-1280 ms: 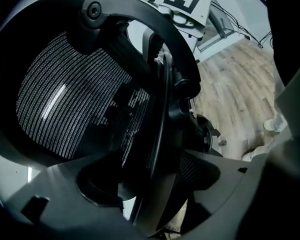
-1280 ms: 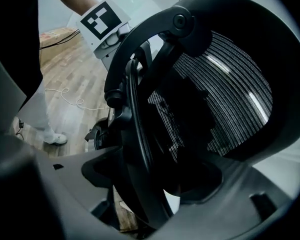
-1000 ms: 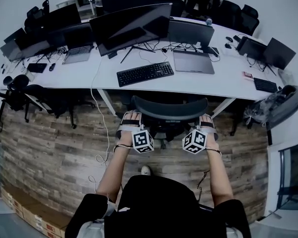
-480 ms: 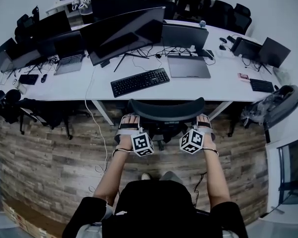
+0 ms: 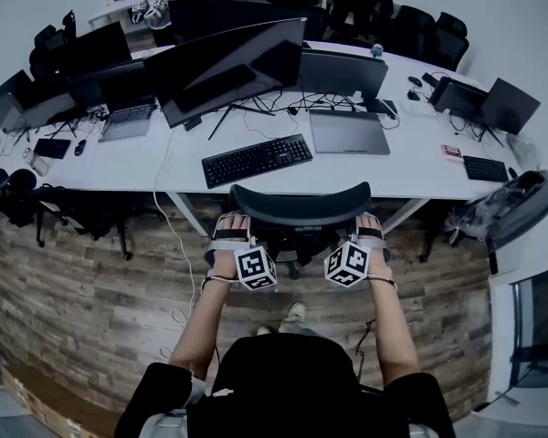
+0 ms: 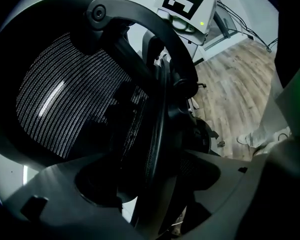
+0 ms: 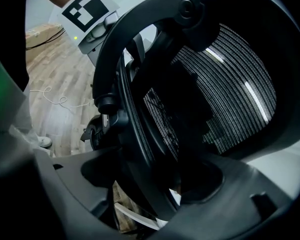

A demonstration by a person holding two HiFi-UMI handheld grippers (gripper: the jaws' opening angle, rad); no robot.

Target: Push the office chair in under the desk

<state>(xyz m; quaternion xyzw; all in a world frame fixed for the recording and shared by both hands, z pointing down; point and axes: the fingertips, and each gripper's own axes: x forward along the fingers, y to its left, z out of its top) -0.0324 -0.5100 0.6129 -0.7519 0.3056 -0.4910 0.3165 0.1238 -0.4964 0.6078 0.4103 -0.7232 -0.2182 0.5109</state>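
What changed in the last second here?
The office chair rolled forward, its back now at the desk edge, and the person stepped after it. The left tongs and right tongs stayed clamped on its backrest rim; the keyboard stayed put.

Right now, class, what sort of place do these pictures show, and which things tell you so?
Probably a shared office: a long white desk carrying monitors and a keyboard, with a black office chair at it.

Dim bluish overhead light, heavy fisheye bending, black corners in gripper views, white glint on office chair (image 6: pixel 52 96) mesh at nine o'clock in left gripper view
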